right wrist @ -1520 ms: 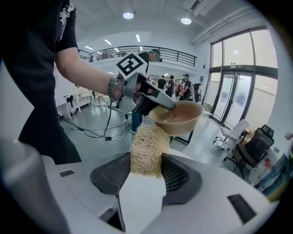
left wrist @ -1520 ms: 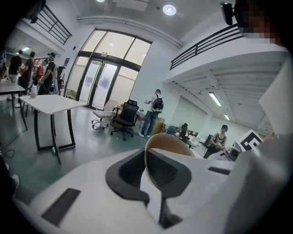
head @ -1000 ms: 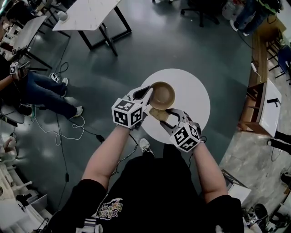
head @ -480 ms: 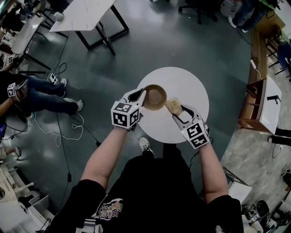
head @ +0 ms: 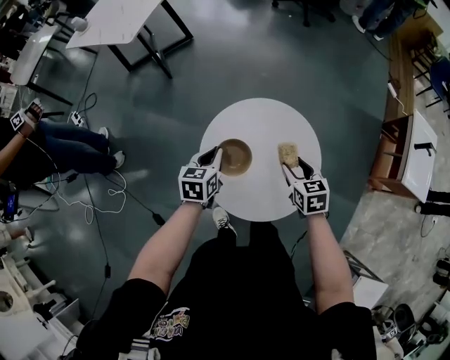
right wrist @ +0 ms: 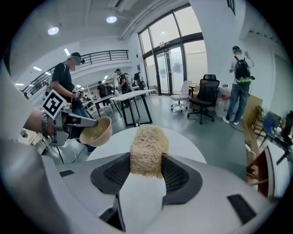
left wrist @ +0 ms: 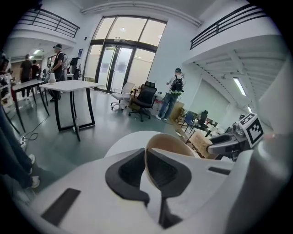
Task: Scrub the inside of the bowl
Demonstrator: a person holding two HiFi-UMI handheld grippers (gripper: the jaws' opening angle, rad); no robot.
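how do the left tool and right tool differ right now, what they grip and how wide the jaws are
The left tool pinches the bowl by its thin rim, jaws nearly together; the right tool clamps a fibrous scrubber, jaws wide apart. The left tool is over the left of the table, the right tool over its right. Both are gripping something.

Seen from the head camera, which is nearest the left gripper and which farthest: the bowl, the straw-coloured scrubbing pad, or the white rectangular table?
1. Bowl: rim pinched by the left gripper, over the round table's left side.
2. Scrubbing pad: across the round table, held in the right gripper.
3. White rectangular table: far off, top left.
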